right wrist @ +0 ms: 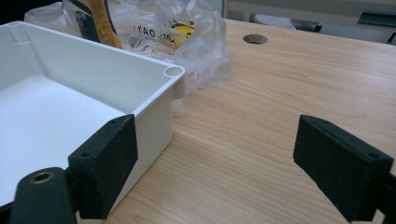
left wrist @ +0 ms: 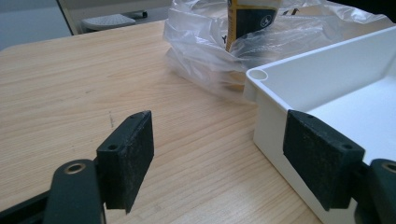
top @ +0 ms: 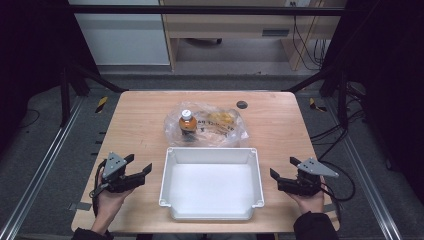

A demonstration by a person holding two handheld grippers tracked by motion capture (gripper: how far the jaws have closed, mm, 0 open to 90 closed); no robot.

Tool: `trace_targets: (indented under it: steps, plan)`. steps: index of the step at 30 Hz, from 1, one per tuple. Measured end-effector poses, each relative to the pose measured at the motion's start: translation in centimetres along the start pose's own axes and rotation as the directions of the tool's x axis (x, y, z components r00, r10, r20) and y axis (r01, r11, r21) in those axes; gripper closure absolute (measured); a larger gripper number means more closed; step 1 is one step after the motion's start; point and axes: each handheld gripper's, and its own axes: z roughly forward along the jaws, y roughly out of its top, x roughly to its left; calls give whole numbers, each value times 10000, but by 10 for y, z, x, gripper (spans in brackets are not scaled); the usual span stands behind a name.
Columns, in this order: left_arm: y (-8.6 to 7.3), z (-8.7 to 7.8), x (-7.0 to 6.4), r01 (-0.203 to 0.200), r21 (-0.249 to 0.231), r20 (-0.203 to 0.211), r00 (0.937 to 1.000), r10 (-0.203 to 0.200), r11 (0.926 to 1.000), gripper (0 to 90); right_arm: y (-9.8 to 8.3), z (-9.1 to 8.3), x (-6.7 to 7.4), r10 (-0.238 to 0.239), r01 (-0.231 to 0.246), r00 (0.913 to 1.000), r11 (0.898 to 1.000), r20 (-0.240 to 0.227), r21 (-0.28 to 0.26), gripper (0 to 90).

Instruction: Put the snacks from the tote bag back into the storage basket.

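Right now I have both grippers flanking the white plastic tub (top: pixel 211 184) on the wooden table (top: pixel 140 125): left gripper (top: pixel 140 166) and right gripper (top: pixel 282 168) both spread wide, grasping nothing. Just beyond the tub sits a clear plastic bag (top: pixel 220 125) holding an orange-capped bottle (top: pixel 187 122).
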Motion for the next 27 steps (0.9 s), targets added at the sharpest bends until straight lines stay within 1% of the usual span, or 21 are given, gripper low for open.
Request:
trace_targets:
  steps: [3,5,7,11,15,21,27]
  plan:
    - [0,0,1,36,-3,-18,10000,-36,10000,247,0,0,0,17,-17,10000,10000,-26,39,139]
    - [0,0,1,51,-15,8,10000,-51,10000,248,0,0,0,-74,74,10000,9999,-3,101,138]
    - [1,0,1,81,-40,73,9999,-81,10000,249,0,-1,1,-68,68,10000,9999,-1,146,137]
    - [2,1,0,107,-65,115,9999,-107,9999,250,0,-2,2,-58,58,10000,9999,-35,105,137]
    - [6,2,0,239,-149,234,9994,-236,9996,250,0,-1,2,-112,113,9999,9998,-72,144,137]
    - [9,3,-2,178,-115,326,9993,-174,9998,245,0,-1,2,-118,119,9999,9998,-63,161,136]
    - [14,3,-5,95,-194,364,9993,-88,9998,245,0,-1,2,-148,148,9999,9997,-7,178,134]
